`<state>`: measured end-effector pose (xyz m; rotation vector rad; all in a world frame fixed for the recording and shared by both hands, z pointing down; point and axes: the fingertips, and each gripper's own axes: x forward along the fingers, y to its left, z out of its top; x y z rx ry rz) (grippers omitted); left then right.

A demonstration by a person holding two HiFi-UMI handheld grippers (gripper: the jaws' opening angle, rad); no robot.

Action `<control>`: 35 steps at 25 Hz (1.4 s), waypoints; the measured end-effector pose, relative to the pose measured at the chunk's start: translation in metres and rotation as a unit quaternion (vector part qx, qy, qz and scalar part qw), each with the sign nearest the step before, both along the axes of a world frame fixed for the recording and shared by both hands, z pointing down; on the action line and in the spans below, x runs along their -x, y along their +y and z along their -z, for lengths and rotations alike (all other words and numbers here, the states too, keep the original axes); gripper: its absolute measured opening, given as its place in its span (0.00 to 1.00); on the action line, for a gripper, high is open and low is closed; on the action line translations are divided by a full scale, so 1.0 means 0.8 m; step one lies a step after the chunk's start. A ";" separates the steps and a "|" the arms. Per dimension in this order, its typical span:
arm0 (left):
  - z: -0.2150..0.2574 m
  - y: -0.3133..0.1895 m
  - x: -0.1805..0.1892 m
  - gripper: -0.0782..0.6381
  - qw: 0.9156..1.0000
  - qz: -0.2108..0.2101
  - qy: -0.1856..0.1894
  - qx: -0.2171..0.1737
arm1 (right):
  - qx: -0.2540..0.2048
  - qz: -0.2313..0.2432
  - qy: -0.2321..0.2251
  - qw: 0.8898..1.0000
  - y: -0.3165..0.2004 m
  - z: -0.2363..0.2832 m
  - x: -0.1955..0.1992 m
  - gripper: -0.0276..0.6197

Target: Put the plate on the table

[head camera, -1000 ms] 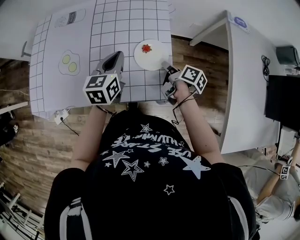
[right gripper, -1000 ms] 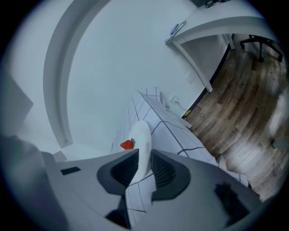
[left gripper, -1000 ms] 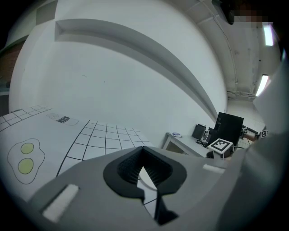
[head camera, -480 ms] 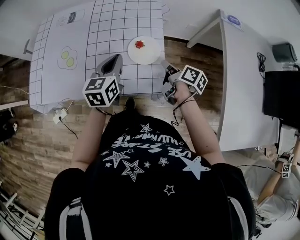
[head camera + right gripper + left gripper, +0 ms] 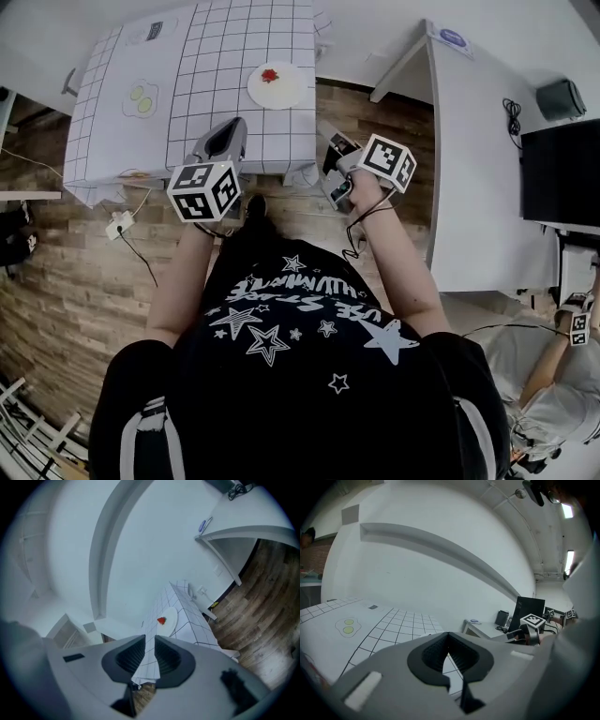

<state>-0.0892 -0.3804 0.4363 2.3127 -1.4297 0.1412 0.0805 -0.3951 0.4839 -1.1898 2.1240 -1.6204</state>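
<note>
At the left, the left gripper (image 5: 449,641) hovers near the front edge of the worktop (image 5: 234,47), its jaws closed tip to tip with nothing between them. Further right, the plate (image 5: 277,84) lies flat on the worktop's gridded cloth, toward the right side, with a small red piece (image 5: 270,75) on it (a strawberry, by the look of it). So the task appears done. The plate looks stiff and light, with a smooth rim that would likely slip in a loose hold and might chip if knocked. The near rim seems the best place to grip it, keeping it level so the red piece does not roll. At the right, the right gripper (image 5: 146,651) hangs off the worktop's corner over the wooden floor, its jaws a narrow gap apart and empty.
</note>
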 end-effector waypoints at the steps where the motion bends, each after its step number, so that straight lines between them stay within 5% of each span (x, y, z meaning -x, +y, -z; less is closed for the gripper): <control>1: 0.002 0.012 -0.003 0.12 1.000 0.002 0.000 -0.002 | -0.009 0.013 0.003 1.000 0.012 0.004 0.001 0.15; 9: 0.010 0.101 -0.012 0.12 1.000 0.022 -0.014 -0.009 | -0.037 0.081 -0.015 0.996 0.090 0.010 0.021 0.13; 20: 0.026 0.180 0.008 0.12 0.998 0.059 0.013 -0.031 | -0.058 0.091 -0.015 0.994 0.144 0.018 0.026 0.11; 35: 0.052 0.359 0.072 0.12 0.995 0.081 0.037 -0.052 | -0.104 0.140 0.003 0.985 0.296 0.064 0.120 0.07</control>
